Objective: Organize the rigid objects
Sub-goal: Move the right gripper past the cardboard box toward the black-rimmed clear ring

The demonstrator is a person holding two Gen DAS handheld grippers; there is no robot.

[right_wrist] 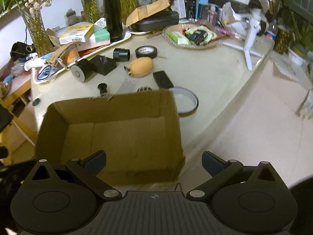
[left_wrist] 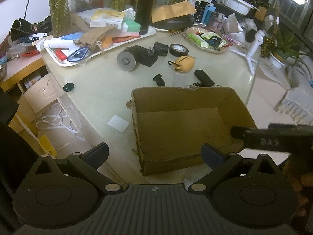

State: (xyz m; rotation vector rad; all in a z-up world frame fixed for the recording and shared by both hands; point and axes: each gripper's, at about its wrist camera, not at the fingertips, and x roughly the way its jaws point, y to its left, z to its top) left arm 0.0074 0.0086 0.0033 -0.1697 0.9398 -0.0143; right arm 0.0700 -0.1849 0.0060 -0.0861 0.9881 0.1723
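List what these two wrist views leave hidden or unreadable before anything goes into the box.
- Small dark parts, right wrist view: cut off behind the cardboard box far wall; identity unclear.
- Round tin lid: left part hidden by the box.
- Yellow box label, left wrist view: too small to read.

The cardboard box (left_wrist: 187, 129) stands open-topped and bare inside, so there's clear way down into it from above. Its far wall rises in front of the small things just behind it: a black knob (left_wrist: 158, 79), a clear plastic piece (left_wrist: 179, 79) and a flat black block (left_wrist: 204, 77). Farther back, the wheeled black part (left_wrist: 135, 57), the tape roll (left_wrist: 178, 50) and the tan gourd (left_wrist: 183, 64) crowd together. Bare tabletop (left_wrist: 97, 90) lies open left of the box. A round lid (right_wrist: 184, 100) sits beside the box's right wall.
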